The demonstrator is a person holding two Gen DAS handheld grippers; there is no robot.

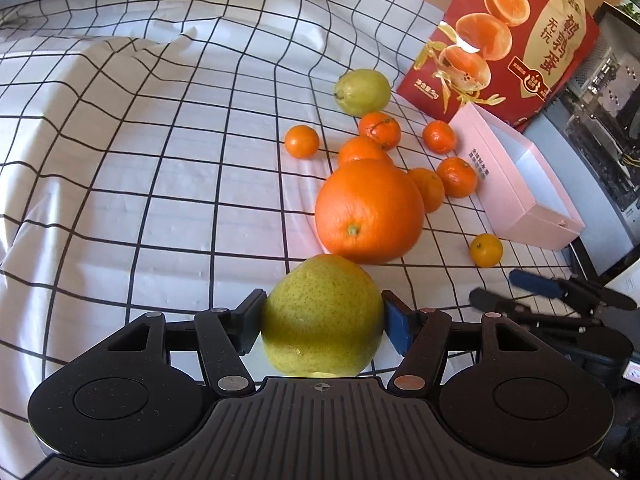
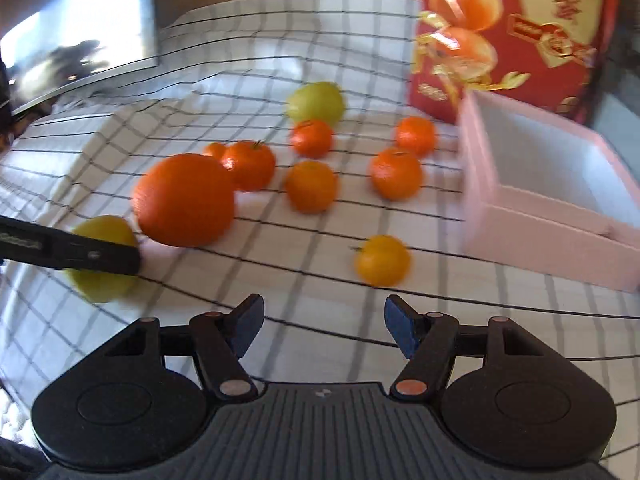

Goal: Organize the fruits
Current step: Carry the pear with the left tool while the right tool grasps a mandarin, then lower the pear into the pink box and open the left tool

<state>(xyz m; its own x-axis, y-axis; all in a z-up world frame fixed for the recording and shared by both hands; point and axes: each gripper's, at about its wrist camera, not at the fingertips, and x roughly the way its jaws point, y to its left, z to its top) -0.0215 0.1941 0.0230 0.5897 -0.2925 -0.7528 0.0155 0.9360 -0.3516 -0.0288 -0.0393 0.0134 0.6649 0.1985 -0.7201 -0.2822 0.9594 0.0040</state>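
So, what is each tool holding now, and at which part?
The left tool grips the near yellow-green pear by its two opposite sides, around the widest part. The right tool is open and holds nothing.

Between the left tool's (image 1: pixel 323 322) matt blue pads sits a pear (image 1: pixel 322 316) — dull, speckled skin. Just ahead, the orange (image 1: pixel 369 211) is glossy and pitted. The cloth (image 1: pixel 160 160) is creased, matt fabric; the box (image 1: pixel 524 184) ahead to the right is smooth pink card.

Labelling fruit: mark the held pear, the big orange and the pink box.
held pear (image 1: pixel 320 316), left wrist view, middle of its skin.
big orange (image 1: pixel 368 212), left wrist view, its front.
pink box (image 2: pixel 476 184), right wrist view, near wall.
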